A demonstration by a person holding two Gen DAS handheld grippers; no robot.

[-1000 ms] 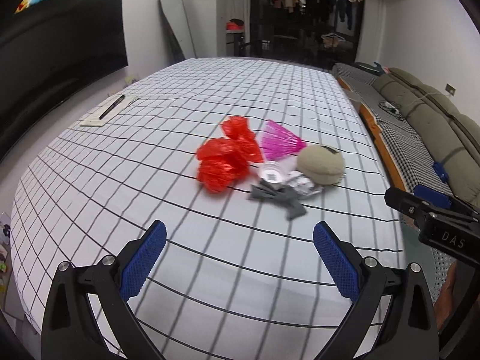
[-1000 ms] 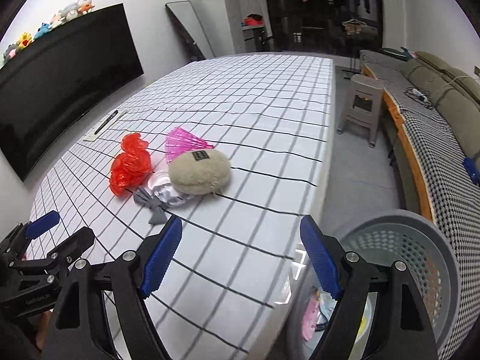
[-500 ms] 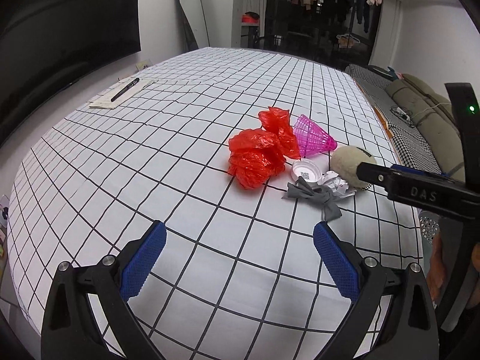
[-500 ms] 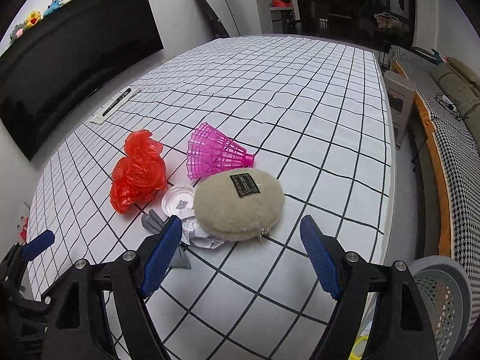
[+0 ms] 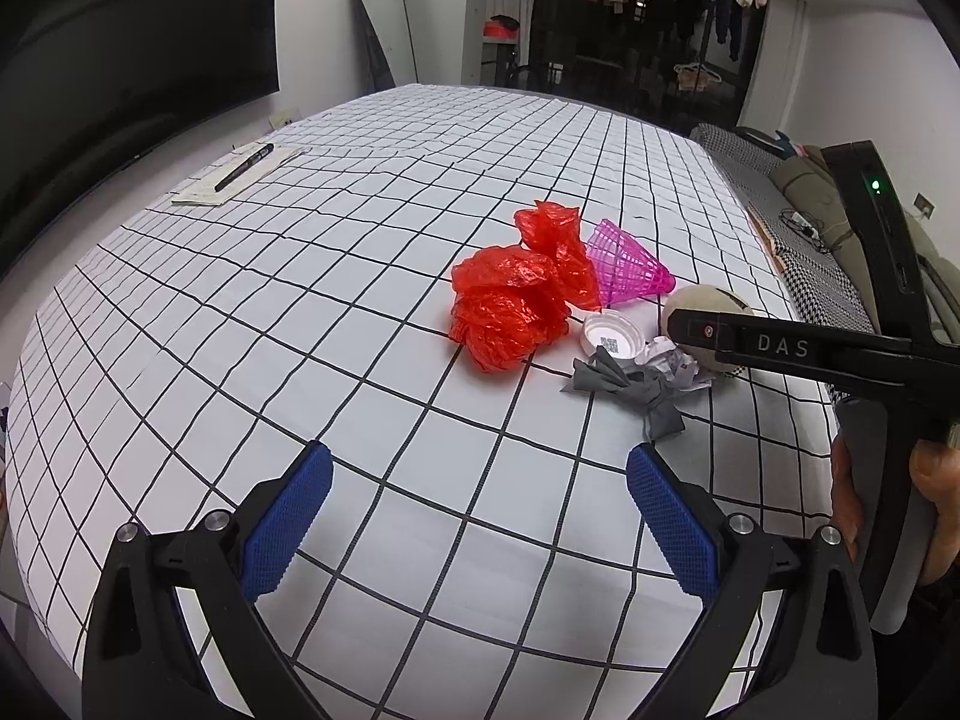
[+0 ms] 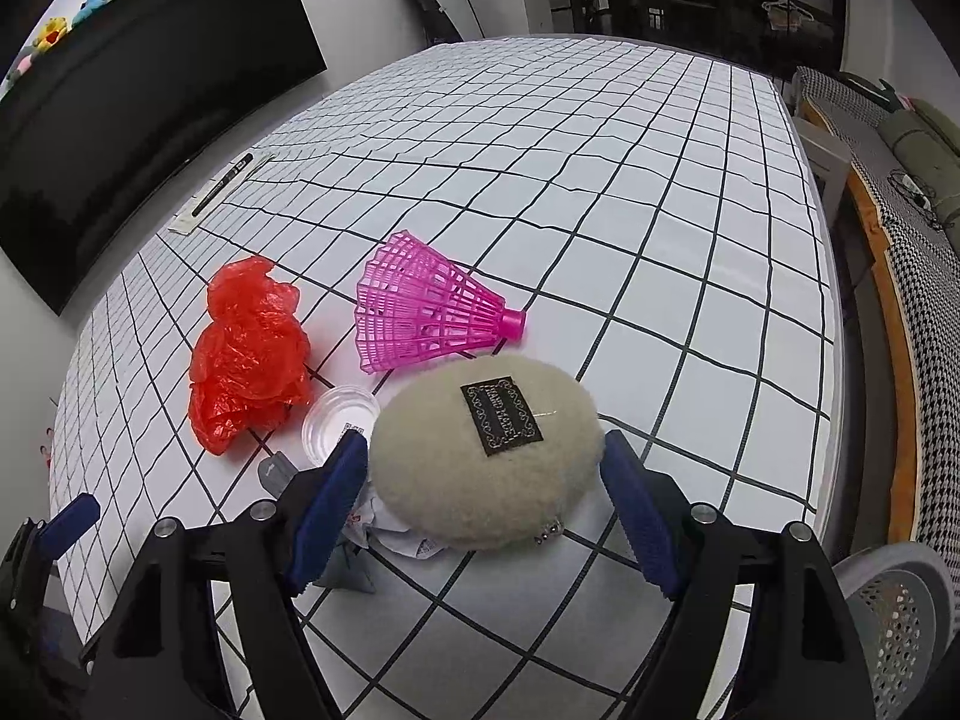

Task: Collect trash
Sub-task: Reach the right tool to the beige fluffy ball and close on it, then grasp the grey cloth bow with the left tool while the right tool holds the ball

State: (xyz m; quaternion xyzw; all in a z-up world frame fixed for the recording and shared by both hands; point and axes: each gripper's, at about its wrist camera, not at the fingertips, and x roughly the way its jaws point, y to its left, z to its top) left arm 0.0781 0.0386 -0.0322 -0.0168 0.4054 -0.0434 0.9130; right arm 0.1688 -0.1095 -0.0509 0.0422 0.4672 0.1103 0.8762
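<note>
A pile lies on the grid tablecloth: a crumpled red plastic bag (image 5: 516,306) (image 6: 252,354), a pink plastic shuttlecock (image 5: 624,267) (image 6: 426,312), a clear round lid (image 5: 612,333) (image 6: 336,423), crumpled white paper (image 5: 675,363) (image 6: 408,540), a grey scrap (image 5: 630,387) and a beige fuzzy pouch (image 6: 486,450) (image 5: 690,300). My right gripper (image 6: 486,501) is open, its jaws on either side of the pouch. My left gripper (image 5: 480,522) is open and empty, short of the pile.
A grey perforated bin (image 6: 900,600) stands off the table's right edge. A pen on paper (image 5: 240,171) lies at the far left. A sofa (image 6: 900,180) runs along the right. A dark screen (image 6: 150,90) hangs on the left wall.
My right gripper has moved forward from the bin side over the table until its open jaws flank the beige pouch. My left gripper has shifted slightly closer to the pile.
</note>
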